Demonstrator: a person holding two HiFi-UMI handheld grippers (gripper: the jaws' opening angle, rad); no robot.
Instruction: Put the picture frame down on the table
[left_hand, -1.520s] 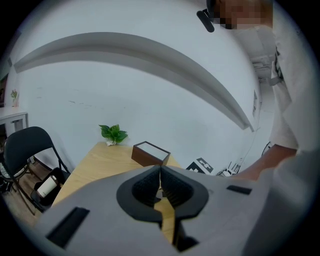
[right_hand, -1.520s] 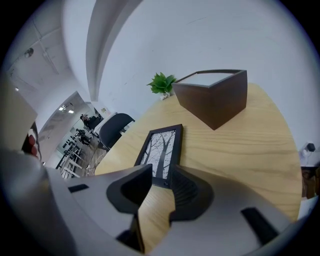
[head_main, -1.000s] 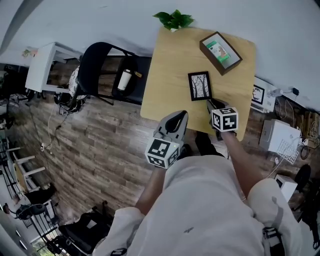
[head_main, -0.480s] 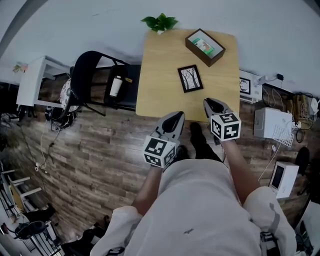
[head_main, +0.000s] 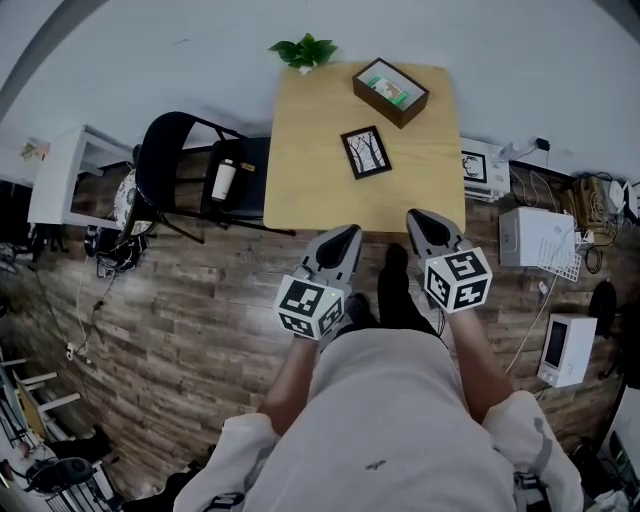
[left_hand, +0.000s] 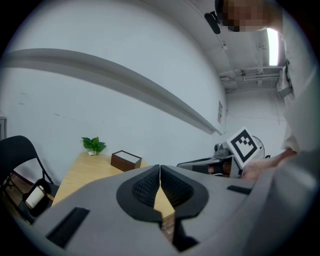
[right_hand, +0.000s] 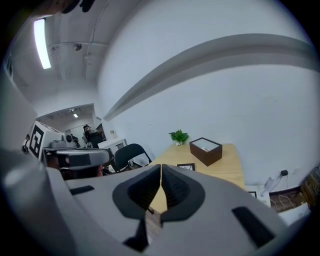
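Note:
A small black picture frame (head_main: 366, 152) with a tree print lies flat on the light wooden table (head_main: 310, 190); the right gripper view shows the picture frame (right_hand: 186, 166) just past the jaws. Both grippers hang over the floor on the near side of the table, apart from the frame. My left gripper (head_main: 347, 233) (left_hand: 160, 176) is shut with nothing in it. My right gripper (head_main: 412, 217) (right_hand: 160, 177) has just been closing; its jaws meet with nothing between them.
A brown open box (head_main: 390, 91) and a small green plant (head_main: 303, 50) sit at the table's far edge. A black folding chair (head_main: 185, 170) carrying a bottle (head_main: 223, 181) stands left of the table. White appliances and cables (head_main: 540, 240) lie on the floor at the right.
Both grippers have drawn back from the table toward the person and risen. The right gripper, close beside the frame a second ago, is now clear of the table. The frame stays flat.

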